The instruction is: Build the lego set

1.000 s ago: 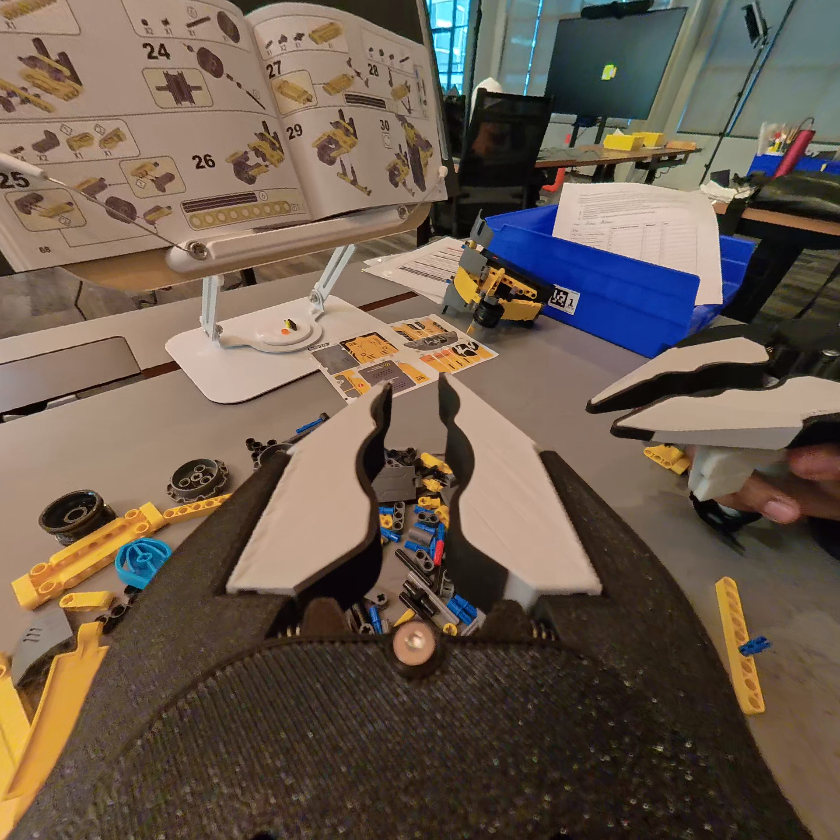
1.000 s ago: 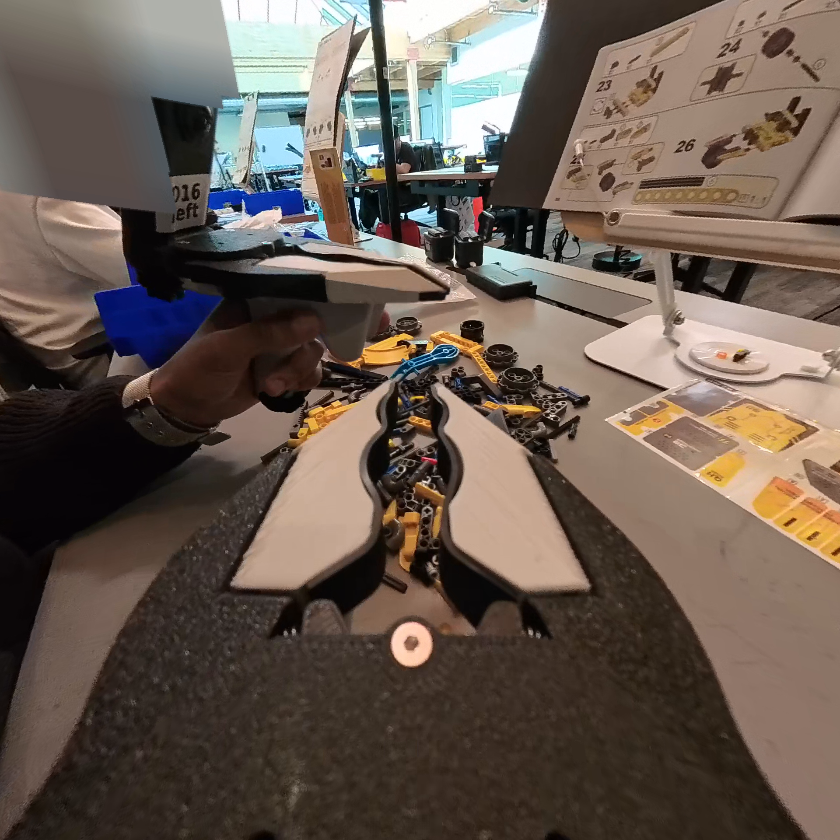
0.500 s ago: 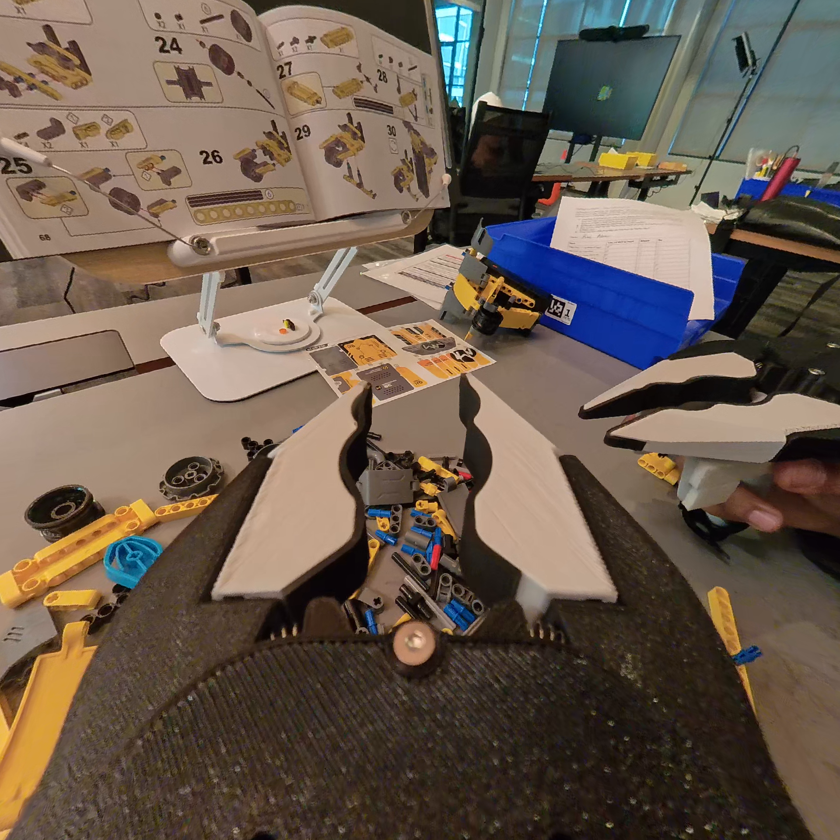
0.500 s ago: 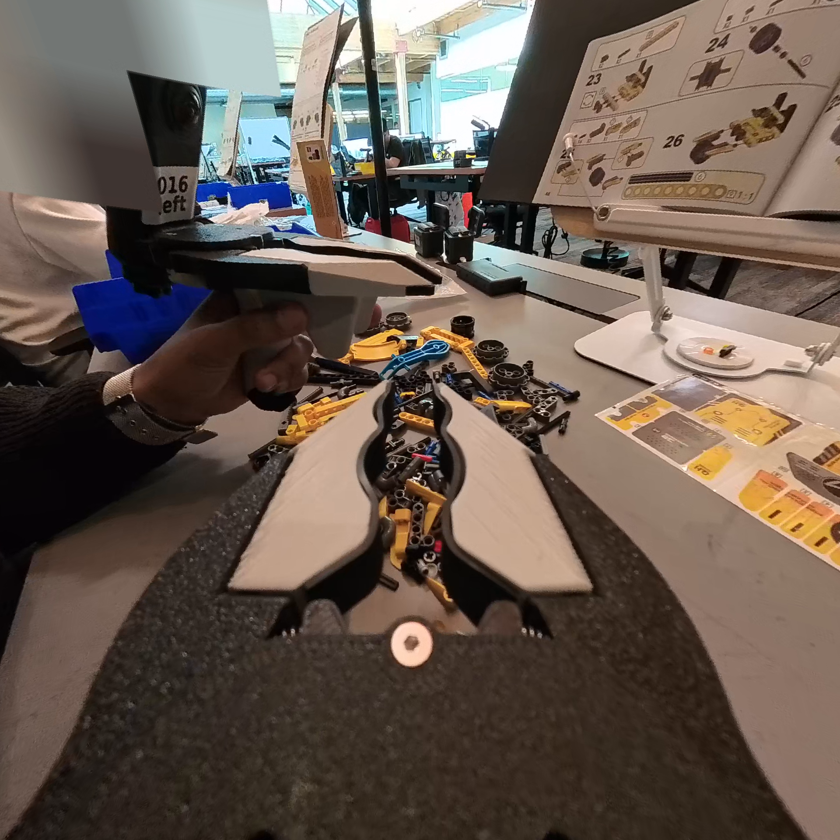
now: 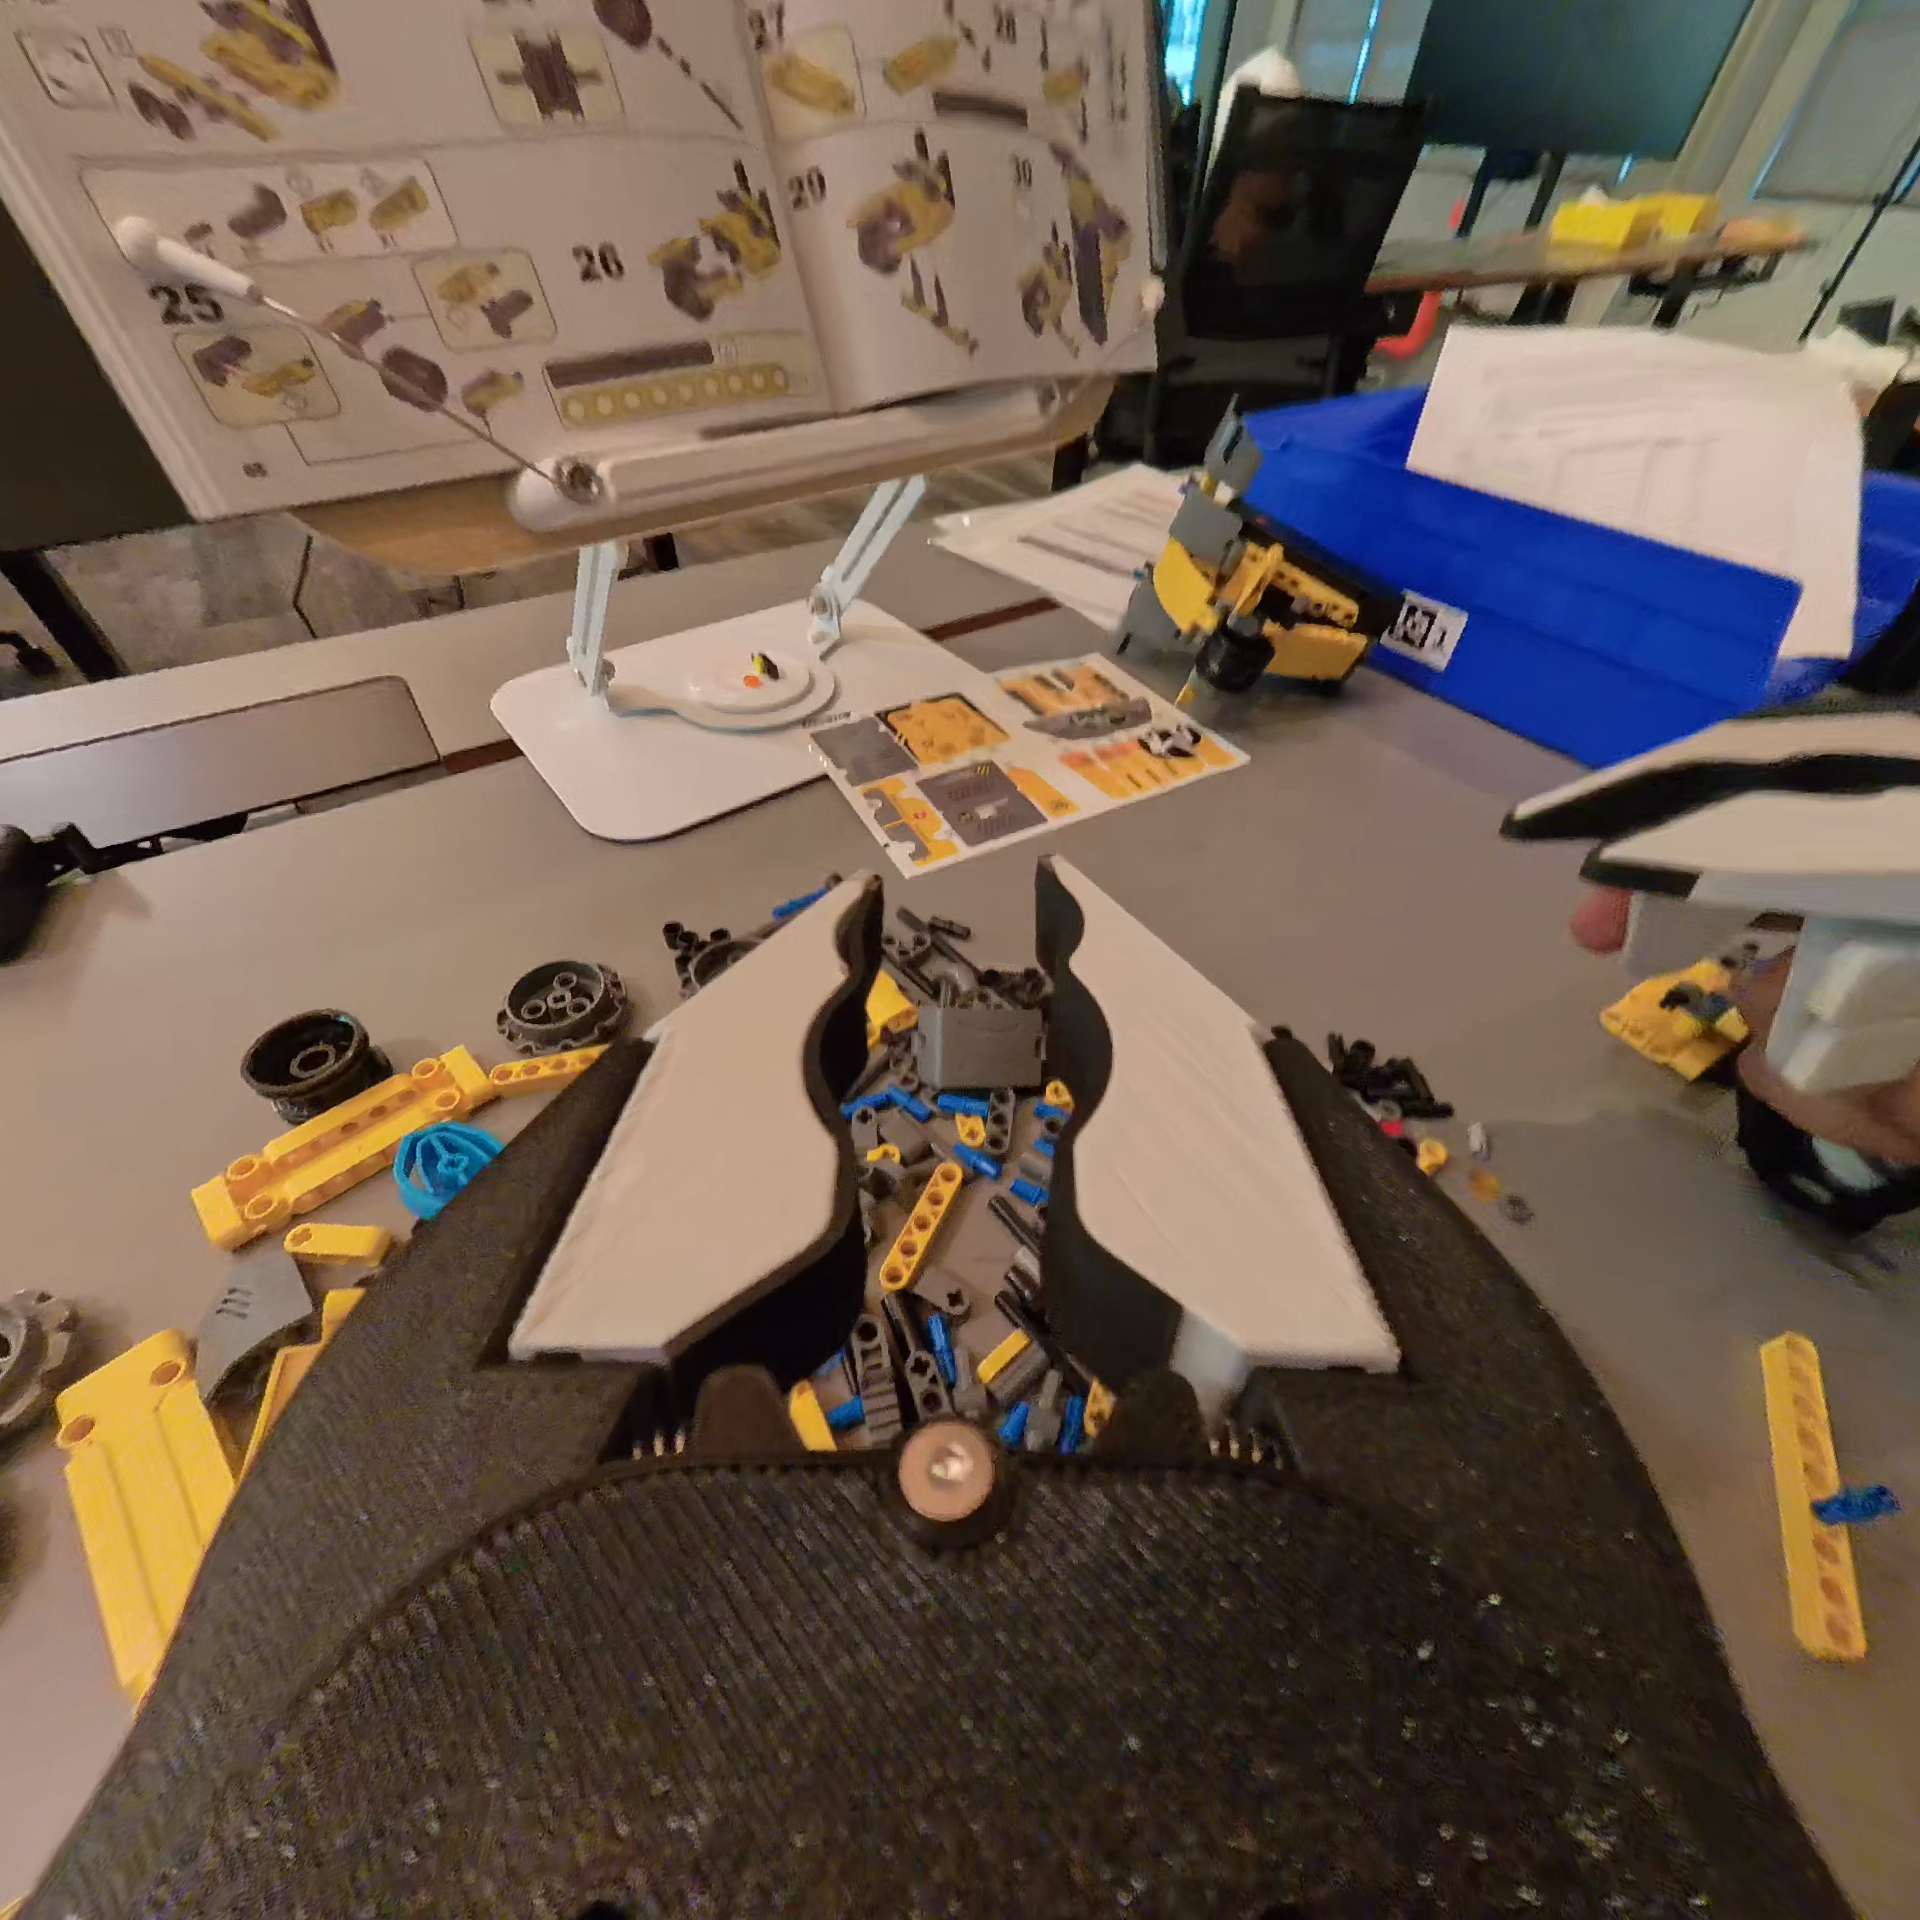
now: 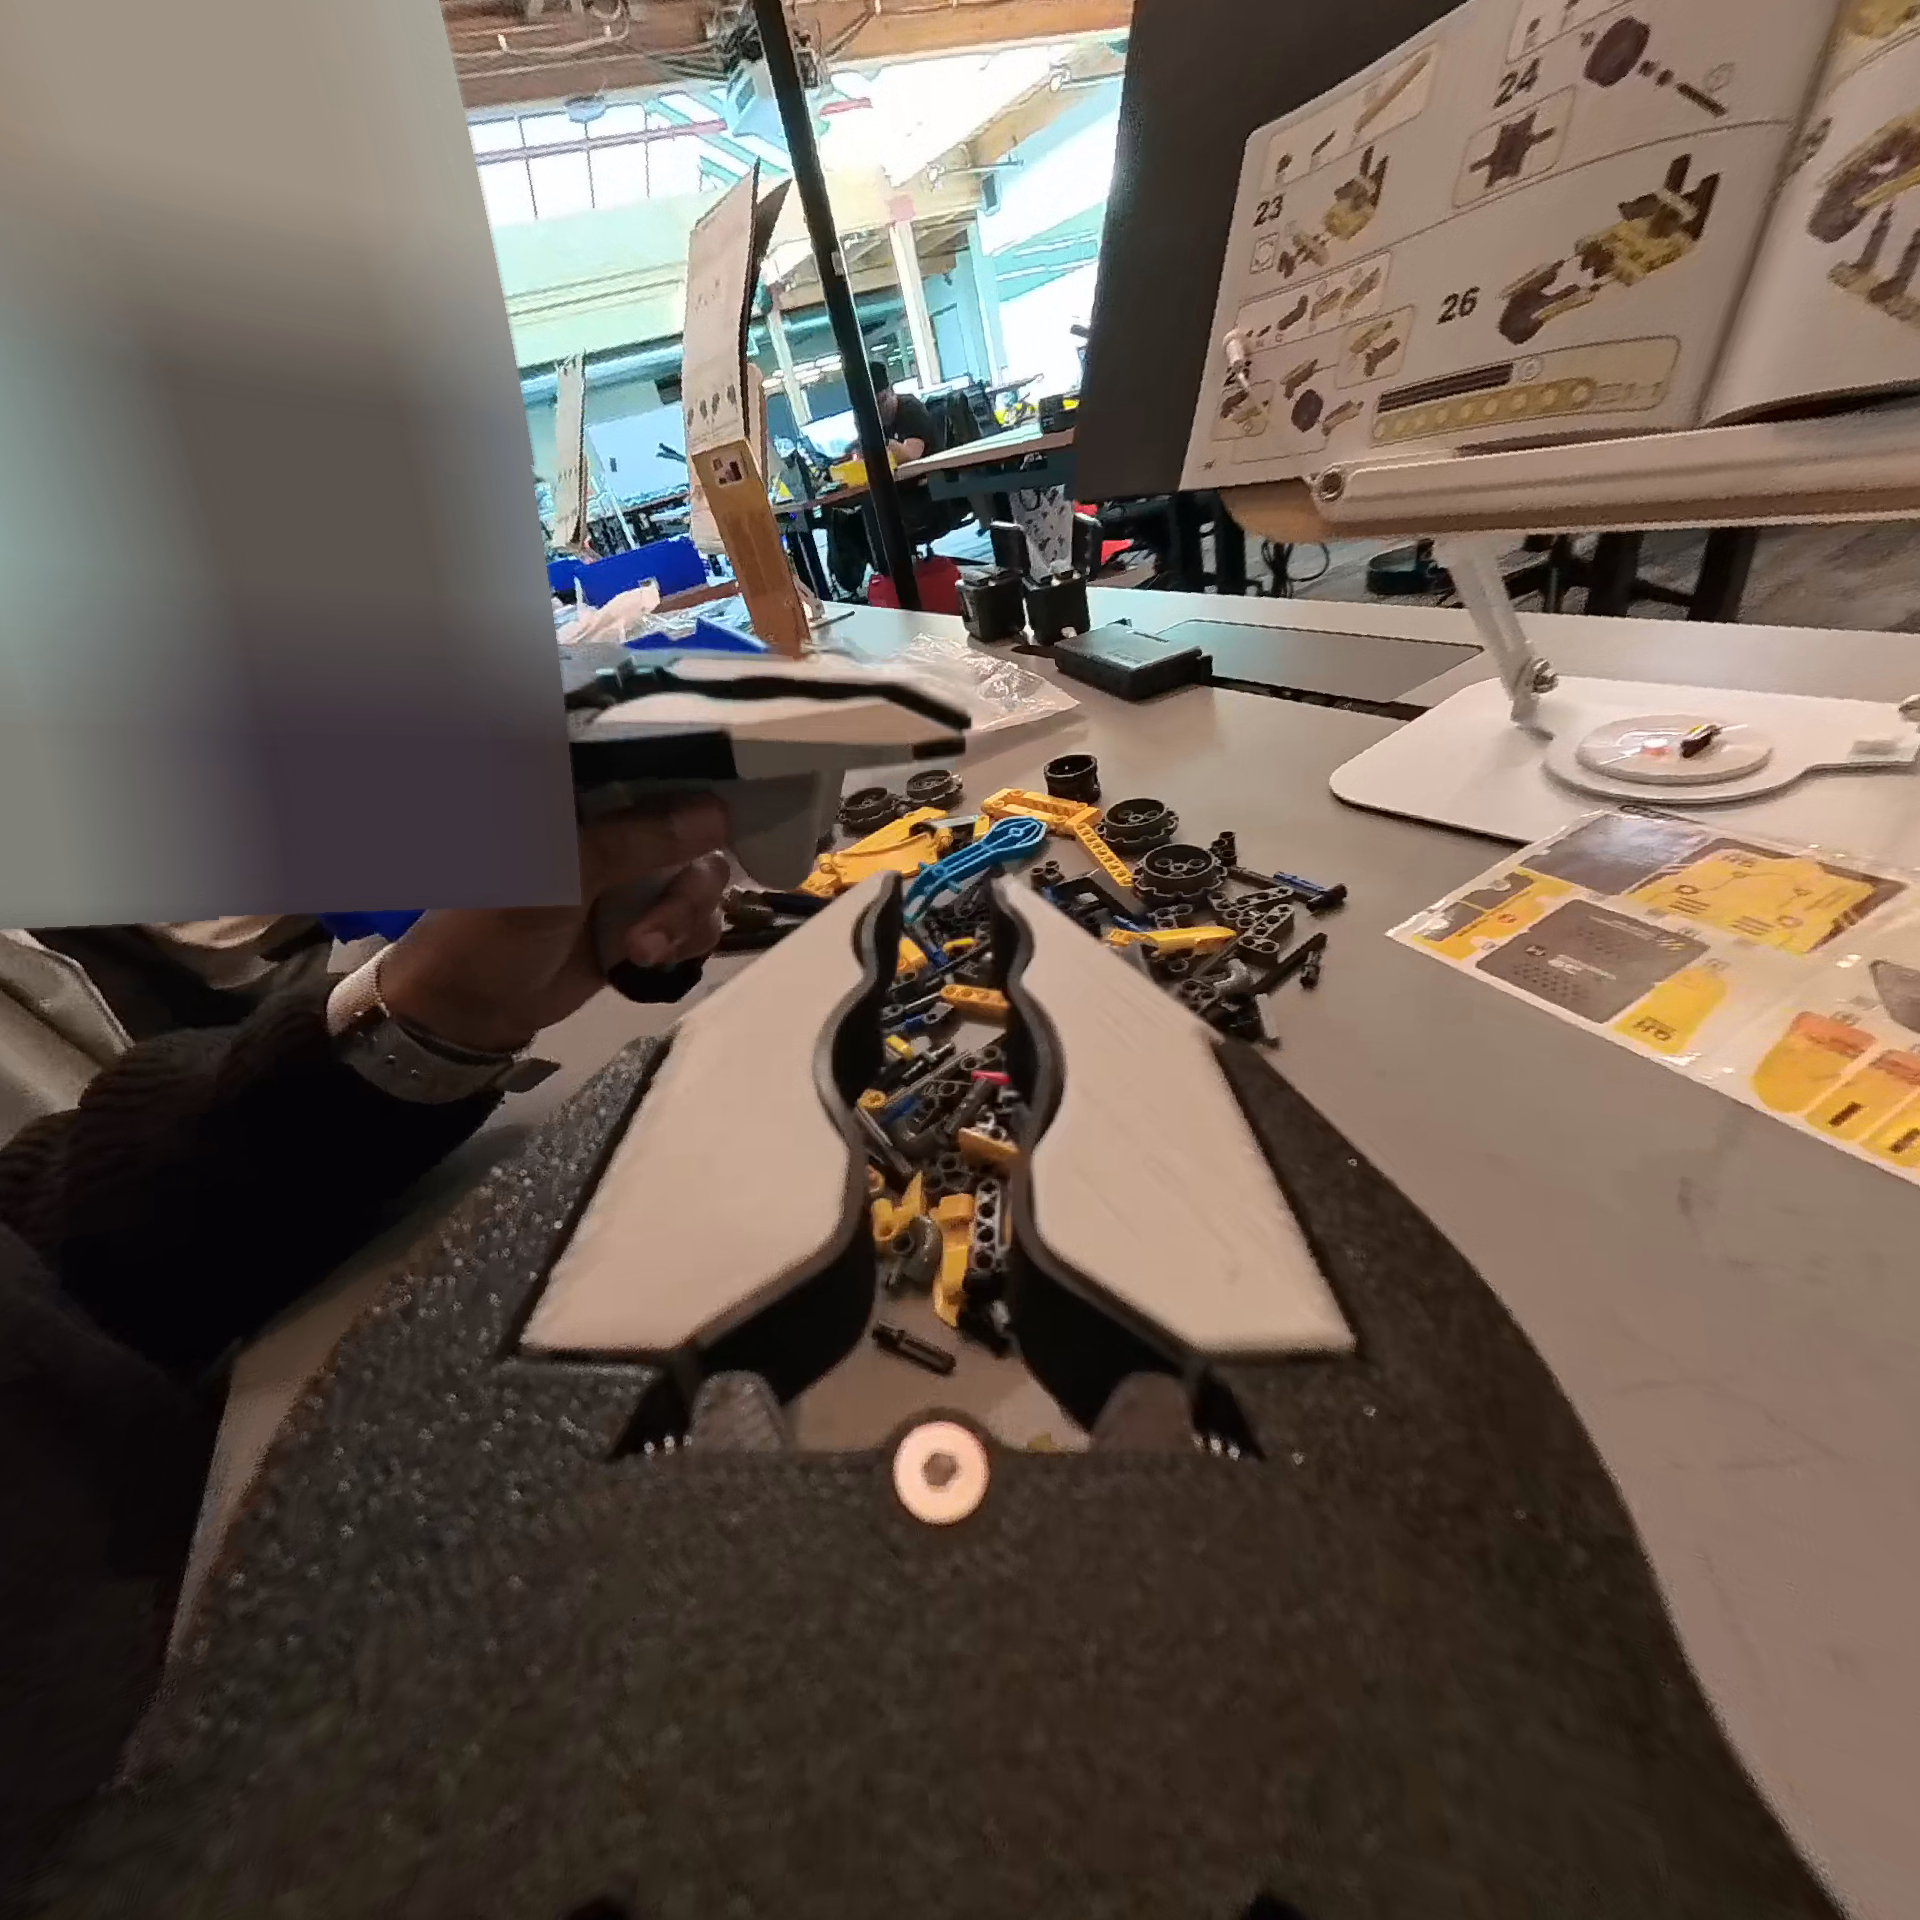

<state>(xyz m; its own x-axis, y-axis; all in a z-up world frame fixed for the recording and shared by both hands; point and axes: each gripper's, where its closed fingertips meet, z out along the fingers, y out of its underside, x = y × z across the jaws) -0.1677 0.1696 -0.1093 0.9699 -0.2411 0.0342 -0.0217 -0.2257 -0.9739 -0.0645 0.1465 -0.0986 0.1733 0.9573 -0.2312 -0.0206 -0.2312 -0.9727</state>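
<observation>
Pile of small building parts (image 5: 951,1164) on grey table (image 5: 1351,935), black, yellow, blue pieces mixed. Left gripper (image 5: 958,883) above pile, jaws wide apart, nothing held; grey block (image 5: 980,1044) lies between its 2 fingers. Right gripper (image 6: 943,896) over same pile from other side, jaws narrowly parted, empty; blue curved part (image 6: 971,854) just beyond tips. Instruction booklet (image 5: 582,208) on white stand (image 5: 665,748) behind; sticker sheet (image 5: 1029,758) beside stand base.
</observation>
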